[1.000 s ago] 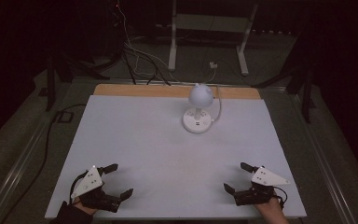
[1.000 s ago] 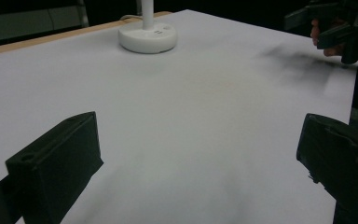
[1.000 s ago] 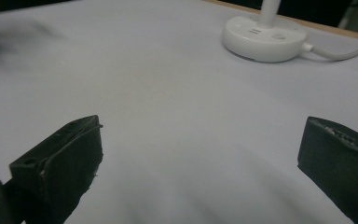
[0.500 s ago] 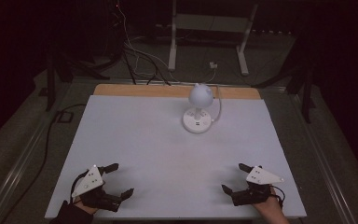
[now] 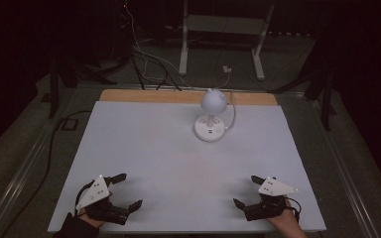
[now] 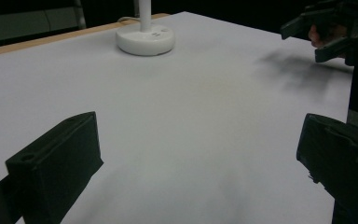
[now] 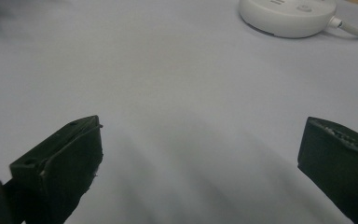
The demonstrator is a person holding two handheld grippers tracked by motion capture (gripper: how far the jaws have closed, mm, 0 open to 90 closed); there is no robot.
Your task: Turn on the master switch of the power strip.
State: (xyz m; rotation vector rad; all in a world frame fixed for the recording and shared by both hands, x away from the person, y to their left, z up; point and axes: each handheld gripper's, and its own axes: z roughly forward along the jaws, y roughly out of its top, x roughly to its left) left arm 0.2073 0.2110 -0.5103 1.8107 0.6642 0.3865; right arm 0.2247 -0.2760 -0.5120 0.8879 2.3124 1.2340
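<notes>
A white desk lamp with a round head stands on its round base at the back middle of the white table top. Its base appears far ahead in the left gripper view, and at the top right as base in the right gripper view. My left gripper rests open near the front left corner, jaws wide apart with nothing between them. My right gripper rests open near the front right corner, also holding nothing. The right gripper also shows far off in the left gripper view.
A white cable runs from the lamp base toward the table's far edge. A wooden strip borders that edge. Beyond it on the floor lie dark cables, a white plug and a metal stand.
The right gripper has shifted slightly left and toward the near edge. The left gripper and the lamp have stayed put.
</notes>
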